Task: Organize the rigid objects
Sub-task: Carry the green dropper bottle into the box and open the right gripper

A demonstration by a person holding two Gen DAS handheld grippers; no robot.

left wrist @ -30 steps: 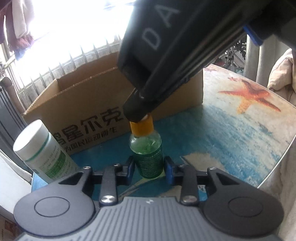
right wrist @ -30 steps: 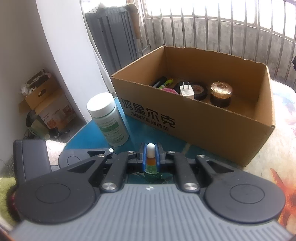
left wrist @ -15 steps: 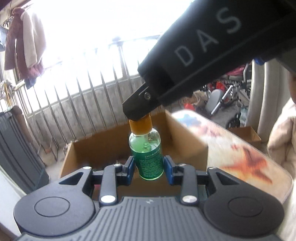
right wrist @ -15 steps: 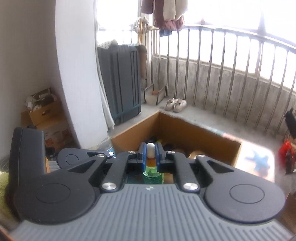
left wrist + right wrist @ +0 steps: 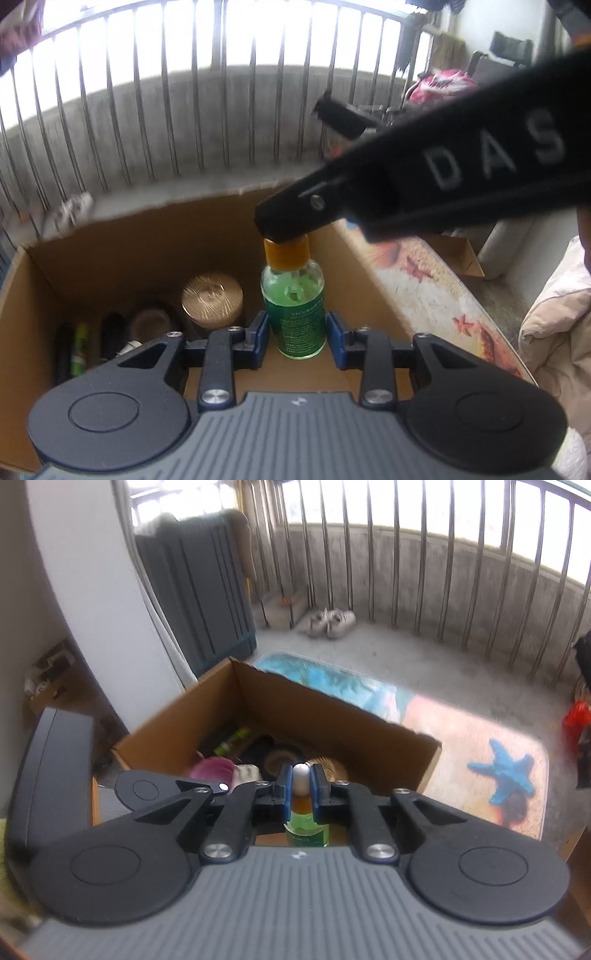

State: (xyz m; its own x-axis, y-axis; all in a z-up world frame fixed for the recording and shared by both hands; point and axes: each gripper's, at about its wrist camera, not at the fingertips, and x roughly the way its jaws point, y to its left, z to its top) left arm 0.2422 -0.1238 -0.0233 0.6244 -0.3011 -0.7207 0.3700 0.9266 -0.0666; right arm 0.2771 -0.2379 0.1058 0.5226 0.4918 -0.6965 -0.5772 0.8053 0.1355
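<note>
Bottle (image 5: 294, 314) upright over the box (image 5: 110, 236), long axis vertical, cap at 12 o'clock. Right tongs (image 5: 299, 786) clenched on its white tip. Left tongs (image 5: 297, 339) flank its body; contact can't be told.

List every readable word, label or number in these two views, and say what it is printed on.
"DAS": white letters on the right gripper body, seen in the left wrist view.
Pale print on the green bottle label: too small and blurred to read.
Right wrist view: no readable text.
</note>
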